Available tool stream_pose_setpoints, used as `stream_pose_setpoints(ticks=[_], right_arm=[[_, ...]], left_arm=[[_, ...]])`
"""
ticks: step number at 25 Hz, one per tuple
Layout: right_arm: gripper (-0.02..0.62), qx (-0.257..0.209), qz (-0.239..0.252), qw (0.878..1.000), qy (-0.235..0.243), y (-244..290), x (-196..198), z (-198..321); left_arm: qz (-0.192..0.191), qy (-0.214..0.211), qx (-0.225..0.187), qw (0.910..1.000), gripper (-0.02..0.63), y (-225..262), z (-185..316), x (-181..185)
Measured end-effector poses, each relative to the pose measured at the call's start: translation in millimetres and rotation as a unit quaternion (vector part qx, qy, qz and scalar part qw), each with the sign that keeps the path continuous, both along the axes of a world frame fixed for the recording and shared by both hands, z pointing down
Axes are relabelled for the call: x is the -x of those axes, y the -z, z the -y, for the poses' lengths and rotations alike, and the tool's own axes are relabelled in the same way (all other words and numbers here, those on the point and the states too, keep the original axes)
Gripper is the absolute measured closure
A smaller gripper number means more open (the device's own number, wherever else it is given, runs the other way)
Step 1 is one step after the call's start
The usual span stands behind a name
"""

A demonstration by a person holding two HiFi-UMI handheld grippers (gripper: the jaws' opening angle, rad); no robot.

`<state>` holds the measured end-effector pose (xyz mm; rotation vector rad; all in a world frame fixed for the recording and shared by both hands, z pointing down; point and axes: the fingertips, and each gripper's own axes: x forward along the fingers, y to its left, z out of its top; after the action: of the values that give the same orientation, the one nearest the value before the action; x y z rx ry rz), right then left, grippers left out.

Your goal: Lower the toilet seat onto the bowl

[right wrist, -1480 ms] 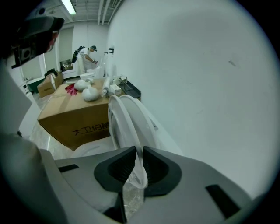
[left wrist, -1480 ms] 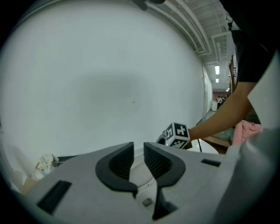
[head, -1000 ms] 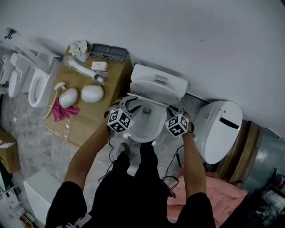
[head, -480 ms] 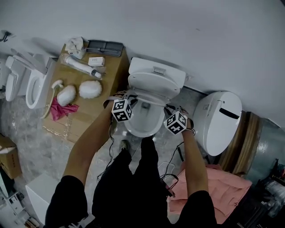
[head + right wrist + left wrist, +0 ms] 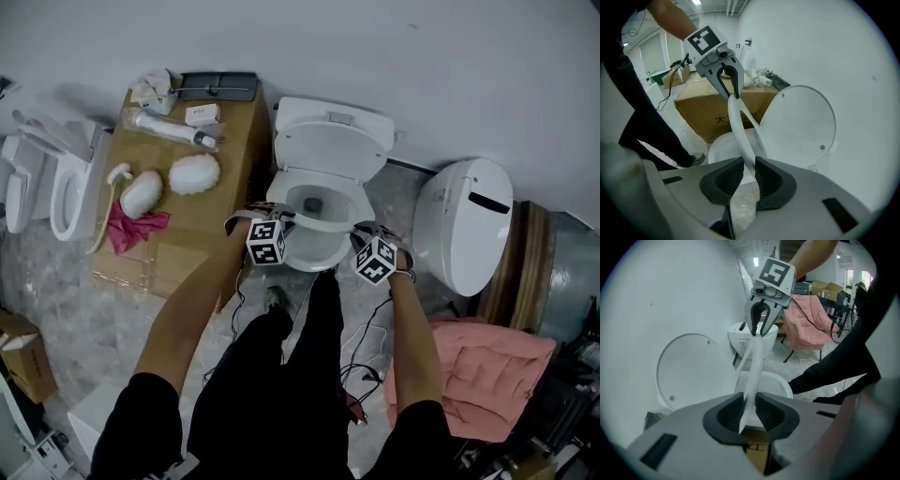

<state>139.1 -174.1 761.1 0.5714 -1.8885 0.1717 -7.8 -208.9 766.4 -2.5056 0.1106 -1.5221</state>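
Observation:
The white toilet (image 5: pixel 314 265) stands in the middle with its lid (image 5: pixel 330 150) upright against the tank. The seat ring (image 5: pixel 314 223) hangs tilted over the bowl, partway down. My left gripper (image 5: pixel 277 217) holds the ring's left side and my right gripper (image 5: pixel 361 231) its right side. In the left gripper view the ring's edge (image 5: pixel 753 366) runs between the pads of my left gripper (image 5: pixel 749 413). In the right gripper view the ring (image 5: pixel 739 131) passes between the pads of my right gripper (image 5: pixel 746 176). Both sets of jaws are opening, with the ring still between them.
A cardboard box (image 5: pixel 187 216) left of the toilet carries brushes and a pink cloth (image 5: pixel 136 230). A second toilet (image 5: pixel 466 225) stands close on the right. Loose seats (image 5: pixel 70 187) lie far left, pink fabric (image 5: pixel 487 361) and cables (image 5: pixel 361 347) on the floor. The person's legs stand before the bowl.
The seat ring has swung down, away from the lid and out over the bowl, with both grippers moving along with it. The head camera has shifted back.

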Motion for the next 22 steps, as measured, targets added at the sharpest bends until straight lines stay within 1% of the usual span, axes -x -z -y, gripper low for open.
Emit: stream_pose_setpoints(ticks=[2,5,10,12,15,18,20,22], right_arm=[[0.506,0.003,-0.008,1.000,0.001,-12,5,-17],[0.503,0.010,-0.019,1.000,0.007,-32,10,-40],[0.490,0.040,-0.027,0.998,0.032,-73,17,-78],[0.485,0.041,-0.026,0.998,0.032,-90,19,-91],[0.480,0.038,-0.031,0.998,0.033,-119,22,-111],[0.474,0.036,-0.039,0.998,0.036,-151,28,-126],[0.471,0.036,-0.040,0.998,0.040,-174,31,-136],[0.471,0.039,-0.037,0.998,0.044,-198,33,-147]], left_arm=[[0.004,-0.011,-0.001,0.9999,0.522,-12,-17,4],[0.008,-0.016,0.010,0.9998,0.509,-32,-40,9],[0.031,-0.048,0.026,0.9980,0.491,-70,-78,16],[0.041,-0.056,0.032,0.9971,0.488,-89,-93,18],[0.053,-0.055,0.042,0.9962,0.482,-117,-114,22],[0.070,-0.060,0.035,0.9951,0.477,-147,-129,28],[0.082,-0.078,0.021,0.9933,0.477,-166,-137,30],[0.095,-0.093,0.018,0.9910,0.477,-189,-148,31]])
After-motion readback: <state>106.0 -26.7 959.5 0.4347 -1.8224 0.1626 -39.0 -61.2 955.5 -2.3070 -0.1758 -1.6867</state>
